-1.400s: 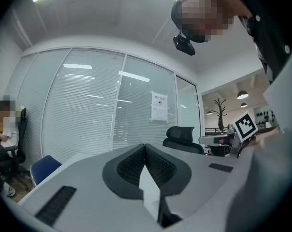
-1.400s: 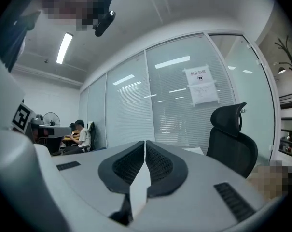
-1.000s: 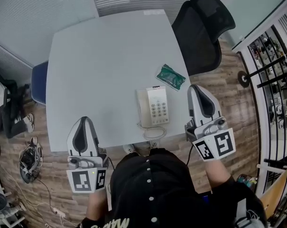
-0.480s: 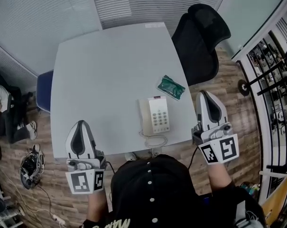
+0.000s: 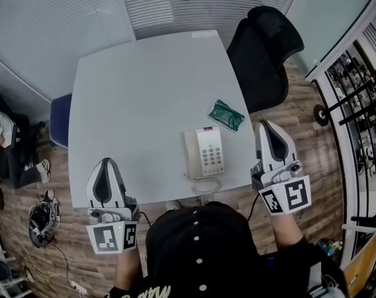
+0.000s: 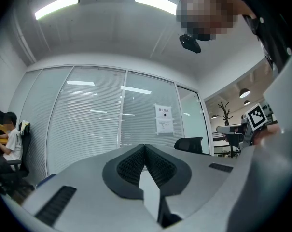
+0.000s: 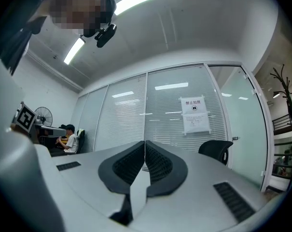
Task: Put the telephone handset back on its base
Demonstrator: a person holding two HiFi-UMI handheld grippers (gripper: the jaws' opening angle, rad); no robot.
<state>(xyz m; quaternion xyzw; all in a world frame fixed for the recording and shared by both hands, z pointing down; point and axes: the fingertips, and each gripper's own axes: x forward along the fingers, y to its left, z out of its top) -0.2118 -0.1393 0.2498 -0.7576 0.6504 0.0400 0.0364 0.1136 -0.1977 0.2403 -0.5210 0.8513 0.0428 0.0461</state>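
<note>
A beige telephone stands on the grey table near its front edge. Its handset lies along the left side of the base, beside the keypad, and the coiled cord loops at the table edge. My left gripper hovers at the front left of the table, shut and holding nothing. My right gripper hangs just off the table's right edge, to the right of the phone, also shut with nothing in it. In each gripper view the jaws meet, left gripper and right gripper, against a glass office wall.
A green packet lies just behind and right of the phone. A black office chair stands at the table's far right, a blue chair at its left. Cables and gear lie on the wooden floor at left.
The head view has shifted, so the table and phone sit slightly lower and further right. Both grippers keep their places beside the table and stay shut.
</note>
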